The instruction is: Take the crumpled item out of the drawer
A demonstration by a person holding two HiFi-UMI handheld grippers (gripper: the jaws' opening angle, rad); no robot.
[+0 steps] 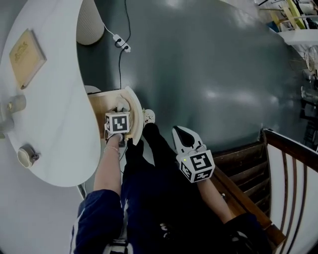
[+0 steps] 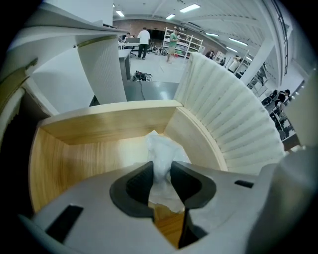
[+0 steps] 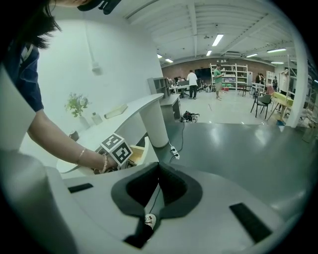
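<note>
My left gripper [image 2: 161, 171] is clamped on the crumpled white item [image 2: 164, 149], which sits pinched between the dark pads, inside the open wooden drawer [image 2: 99, 124] near its ribbed, curved front. The drawer juts out from under the white table [image 1: 49, 99]. My right gripper [image 3: 158, 167] has its jaws together on nothing, well apart from the drawer, over the grey floor [image 1: 198, 74].

a glossy grey floor [image 1: 208, 64] spreads past a white curved table [image 1: 54, 114], with ceiling strip lights [image 2: 190, 8] overhead.
</note>
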